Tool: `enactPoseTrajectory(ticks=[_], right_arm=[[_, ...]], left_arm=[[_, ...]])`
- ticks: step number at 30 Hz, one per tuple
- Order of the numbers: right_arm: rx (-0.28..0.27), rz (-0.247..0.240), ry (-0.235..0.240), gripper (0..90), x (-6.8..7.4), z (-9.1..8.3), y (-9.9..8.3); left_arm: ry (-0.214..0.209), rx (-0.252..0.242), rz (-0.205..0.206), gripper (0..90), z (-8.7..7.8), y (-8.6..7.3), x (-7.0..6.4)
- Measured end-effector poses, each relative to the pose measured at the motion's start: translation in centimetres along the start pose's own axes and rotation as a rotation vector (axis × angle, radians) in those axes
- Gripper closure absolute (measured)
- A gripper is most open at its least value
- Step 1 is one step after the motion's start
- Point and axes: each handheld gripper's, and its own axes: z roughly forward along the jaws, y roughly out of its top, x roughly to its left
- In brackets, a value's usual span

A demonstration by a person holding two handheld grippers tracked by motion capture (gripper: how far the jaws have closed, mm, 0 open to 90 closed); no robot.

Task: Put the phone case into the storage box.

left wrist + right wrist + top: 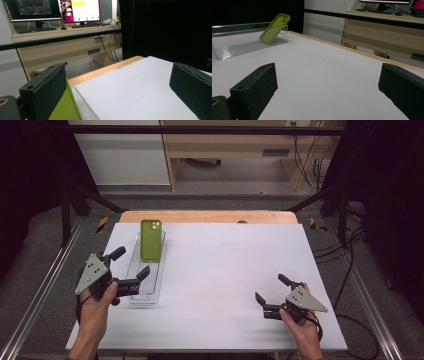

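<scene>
The phone case [150,239] leans in the far end of the clear tray [135,296], long axis running away from the person. The left gripper [131,267], spread and empty, straddles the tray's near end, far closer than the spread right gripper [270,289].

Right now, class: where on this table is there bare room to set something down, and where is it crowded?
The widest bare patch of the white table runs from the clear tray across to the right gripper, and up to the wooden far edge. The left side is crowded: the green phone case leans in the tray, and the left gripper sits by the tray's near end.
</scene>
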Motion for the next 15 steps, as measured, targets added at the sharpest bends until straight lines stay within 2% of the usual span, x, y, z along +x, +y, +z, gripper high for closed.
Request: enactPoseTrajectory(ticks=[8,15], right_arm=[[0.001,-0.001,0.001,2.3,0.0,0.0,0.0],[0.002,-0.002,0.001,2.3,0.0,0.0,0.0]], left_arm=[[0.023,0.0,-0.028,0.8,-0.7,-1.3,0.6],[0.034,0.007,-0.036,0.8,-1.2,-2.4,0.8]])
